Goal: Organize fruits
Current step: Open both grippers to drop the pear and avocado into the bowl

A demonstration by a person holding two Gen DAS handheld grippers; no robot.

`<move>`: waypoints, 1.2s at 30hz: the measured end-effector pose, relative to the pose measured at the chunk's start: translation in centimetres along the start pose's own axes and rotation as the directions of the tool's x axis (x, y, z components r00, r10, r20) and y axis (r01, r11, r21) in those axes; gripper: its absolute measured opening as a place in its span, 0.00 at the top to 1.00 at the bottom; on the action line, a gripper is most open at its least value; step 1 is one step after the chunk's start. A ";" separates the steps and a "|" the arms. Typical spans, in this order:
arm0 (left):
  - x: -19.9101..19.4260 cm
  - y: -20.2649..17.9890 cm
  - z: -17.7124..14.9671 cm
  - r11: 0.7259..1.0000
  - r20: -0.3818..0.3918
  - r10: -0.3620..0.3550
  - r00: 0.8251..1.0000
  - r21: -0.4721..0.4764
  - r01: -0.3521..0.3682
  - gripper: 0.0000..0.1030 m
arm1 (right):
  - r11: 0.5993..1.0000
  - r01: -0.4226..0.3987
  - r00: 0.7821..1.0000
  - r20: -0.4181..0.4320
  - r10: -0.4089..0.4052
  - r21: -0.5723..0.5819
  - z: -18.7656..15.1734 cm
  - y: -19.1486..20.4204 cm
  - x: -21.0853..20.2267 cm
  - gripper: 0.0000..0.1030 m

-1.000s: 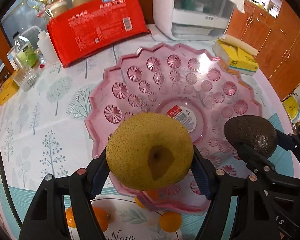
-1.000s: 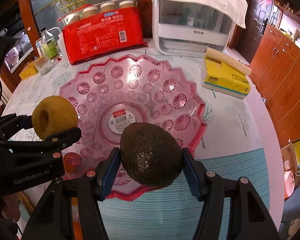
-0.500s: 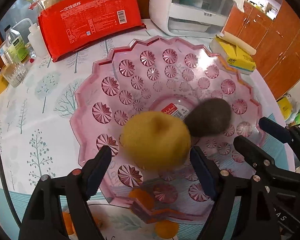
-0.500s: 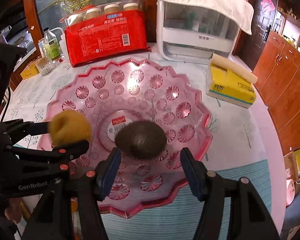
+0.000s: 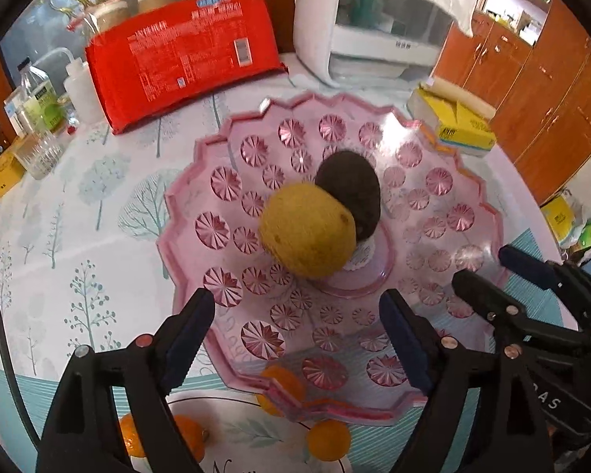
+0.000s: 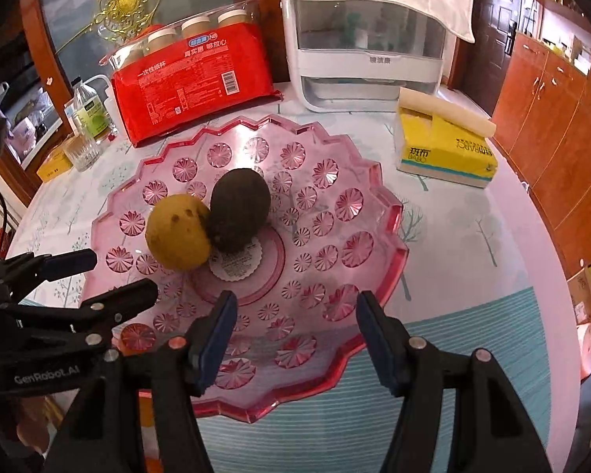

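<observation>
A yellow pear (image 5: 307, 230) (image 6: 178, 231) and a dark avocado (image 5: 350, 191) (image 6: 238, 209) lie touching near the middle of the pink scalloped fruit bowl (image 5: 469, 181) (image 6: 370, 181). My left gripper (image 5: 297, 331) (image 6: 94, 272) hangs over the bowl's near rim; its jaws are opening and hold nothing. To its right my right gripper (image 6: 293, 329) (image 5: 488, 268) stands open and empty over the bowl's near side. Small oranges (image 5: 327, 439) lie on a white plate (image 5: 236, 425) under the bowl's front edge, partly hidden by my left fingers.
At the back stand a red pack of paper cups (image 6: 193, 82), a white countertop appliance (image 6: 366, 43) and a yellow tissue pack (image 6: 445, 146). Bottles and a glass (image 6: 83, 149) crowd the far left. Wooden cabinets (image 6: 551, 90) line the right beyond the table's edge.
Both fruits left the grippers and dropped into the bowl, rolling together near its middle. Both pairs of jaws have spread wider and now hold nothing.
</observation>
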State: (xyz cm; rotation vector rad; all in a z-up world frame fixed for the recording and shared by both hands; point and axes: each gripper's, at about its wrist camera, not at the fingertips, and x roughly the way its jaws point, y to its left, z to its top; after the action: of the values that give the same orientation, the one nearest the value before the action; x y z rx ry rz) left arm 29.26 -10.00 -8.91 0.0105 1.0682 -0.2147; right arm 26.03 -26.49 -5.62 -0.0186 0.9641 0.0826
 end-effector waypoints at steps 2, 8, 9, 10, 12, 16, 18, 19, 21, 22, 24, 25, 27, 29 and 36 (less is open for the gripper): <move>-0.7 0.0 -0.1 1.000 0.031 -0.003 1.000 0.002 0.003 0.18 | 1.000 -0.004 1.000 0.002 0.004 0.004 -0.1 0.1 -0.1 0.39; -2.5 -0.1 -0.3 1.000 0.083 0.009 0.997 0.019 -0.011 0.18 | 1.000 -0.013 1.000 0.009 0.013 0.004 -0.5 0.7 -0.8 0.39; -2.7 -0.1 -0.3 1.000 0.081 0.009 0.997 0.020 -0.010 0.18 | 1.000 -0.015 1.000 0.010 0.015 0.006 -0.5 0.8 -0.9 0.39; -2.9 -0.1 -0.3 1.000 0.074 0.006 0.997 0.019 -0.007 0.18 | 1.000 -0.015 1.000 0.013 0.015 0.006 -0.6 0.8 -1.1 0.39; -3.2 0.0 -0.2 1.000 0.056 -0.004 0.998 0.014 0.003 0.18 | 1.000 -0.014 1.000 0.018 0.014 0.004 -0.7 0.9 -1.5 0.39; -4.0 -0.5 -0.2 0.999 0.016 -0.010 1.000 0.044 0.009 0.17 | 1.000 -0.013 0.999 0.029 0.013 -0.001 -0.9 1.1 -2.5 0.39; -4.5 -0.9 -0.3 0.998 0.001 0.005 1.000 0.068 -0.005 0.13 | 1.000 -0.010 0.999 0.039 0.010 -0.003 -1.0 1.1 -3.2 0.39; -4.8 -1.1 -0.2 0.997 -0.003 0.013 1.000 0.075 -0.012 0.10 | 1.000 -0.008 0.999 0.043 0.008 -0.002 -1.1 1.0 -3.5 0.39; -5.7 -1.3 -0.2 0.996 -0.003 0.021 1.000 0.082 -0.021 0.09 | 1.000 -0.014 0.998 0.055 0.014 0.002 -1.2 0.9 -4.3 0.39; -6.3 -1.5 -0.2 0.996 0.003 0.027 1.000 0.086 -0.027 0.09 | 1.000 -0.017 0.998 0.059 0.017 0.004 -1.3 0.8 -4.6 0.39; -7.5 -1.7 -0.1 0.994 0.019 0.044 0.999 0.096 -0.045 0.09 | 1.000 -0.019 0.997 0.072 0.019 0.002 -1.4 0.8 -5.5 0.39; -8.1 -1.9 -0.1 0.993 0.027 0.049 0.998 0.102 -0.052 0.09 | 1.000 -0.020 0.997 0.080 0.020 -0.002 -1.5 0.9 -5.9 0.39; -9.6 -2.2 0.0 0.991 0.049 0.059 0.997 0.121 -0.065 0.09 | 1.000 -0.023 0.995 0.096 0.024 -0.011 -1.6 1.0 -6.9 0.39; -11.2 -2.6 0.0 0.985 0.074 0.080 0.994 0.145 -0.090 0.09 | 0.999 -0.028 0.993 0.114 0.030 -0.019 -1.7 1.1 -8.0 0.39; -15.9 -2.6 -0.7 0.969 0.115 0.134 0.984 0.194 -0.154 0.09 | 0.997 -0.057 0.983 0.173 0.065 -0.052 -2.2 2.1 -12.0 0.39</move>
State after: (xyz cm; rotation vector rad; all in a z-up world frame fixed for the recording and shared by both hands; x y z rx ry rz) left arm 20.86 -9.81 4.81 0.2575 0.9365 -0.1896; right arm 17.23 -25.24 2.99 -0.0243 0.7873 0.1612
